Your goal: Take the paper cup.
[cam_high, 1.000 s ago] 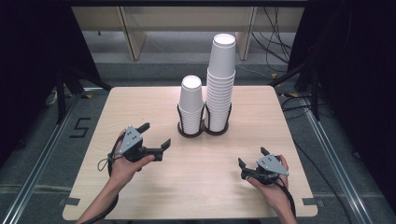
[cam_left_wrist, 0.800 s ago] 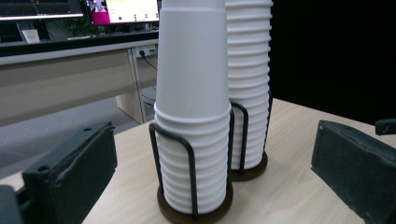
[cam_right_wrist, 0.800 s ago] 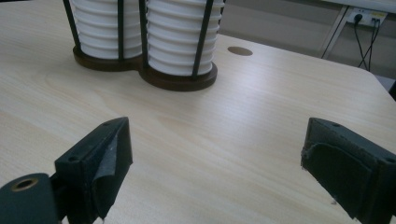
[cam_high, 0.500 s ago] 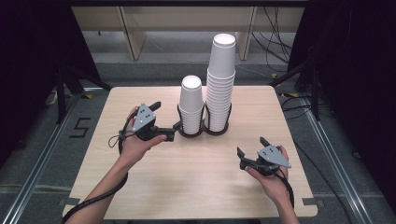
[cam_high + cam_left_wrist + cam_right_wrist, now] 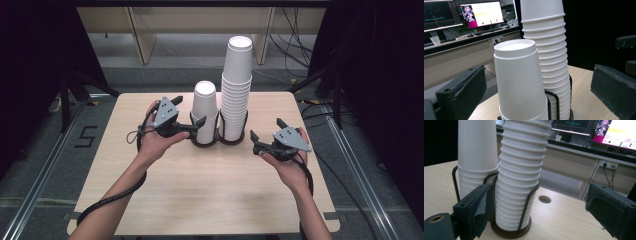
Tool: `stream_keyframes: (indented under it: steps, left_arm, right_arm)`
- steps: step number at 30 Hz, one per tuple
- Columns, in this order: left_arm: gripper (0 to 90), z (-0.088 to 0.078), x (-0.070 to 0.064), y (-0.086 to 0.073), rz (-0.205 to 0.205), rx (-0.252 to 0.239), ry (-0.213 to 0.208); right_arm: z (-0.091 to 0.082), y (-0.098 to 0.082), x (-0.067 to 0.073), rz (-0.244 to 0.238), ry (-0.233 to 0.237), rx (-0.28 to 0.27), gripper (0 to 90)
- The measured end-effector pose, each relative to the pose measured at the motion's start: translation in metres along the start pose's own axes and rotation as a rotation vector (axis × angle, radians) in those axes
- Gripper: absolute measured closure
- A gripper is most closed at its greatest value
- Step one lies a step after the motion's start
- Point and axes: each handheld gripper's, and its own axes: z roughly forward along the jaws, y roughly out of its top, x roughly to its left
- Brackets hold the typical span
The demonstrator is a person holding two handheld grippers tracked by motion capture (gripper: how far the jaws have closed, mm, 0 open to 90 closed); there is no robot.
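Note:
Two stacks of white paper cups stand upside down in a black wire holder (image 5: 218, 141) at the table's far middle. The short stack (image 5: 206, 111) is on the left, the tall stack (image 5: 237, 85) on the right. My left gripper (image 5: 189, 111) is open just left of the short stack. In the left gripper view the short stack (image 5: 520, 82) stands between the wide jaws of my left gripper (image 5: 539, 75), with a gap on each side. My right gripper (image 5: 268, 130) is open to the right of the holder. In the right gripper view its jaws frame the tall stack (image 5: 521, 175), still some way off.
The wooden table (image 5: 200, 190) has free surface in front of the holder. A round cable hole (image 5: 544, 199) lies behind the tall stack. Desks with lit monitors (image 5: 481, 13) stand beyond the table. Cables trail from both grippers over the near edge.
Both hands rose and moved away from the near edge toward the cups. The left gripper swung right up to the short stack. The right gripper came closer to the tall stack.

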Motion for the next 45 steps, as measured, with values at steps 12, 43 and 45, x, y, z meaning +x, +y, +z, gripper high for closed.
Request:
stream_keyframes:
  steps: [12,43,45]
  left_arm:
    - [0.0,0.032,0.001,0.021,0.063,0.030,-0.017]
    - [4.4,0.111,0.013,0.072,0.031,0.277,-0.201]
    - [5.4,0.114,0.013,0.072,0.025,0.285,-0.202]
  right_arm:
    - [0.020,0.037,-0.008,0.018,0.027,-0.029,9.0]
    - [0.089,0.162,-0.020,0.088,0.161,0.023,10.1]
    - [0.089,0.162,-0.020,0.081,0.160,0.028,10.1]
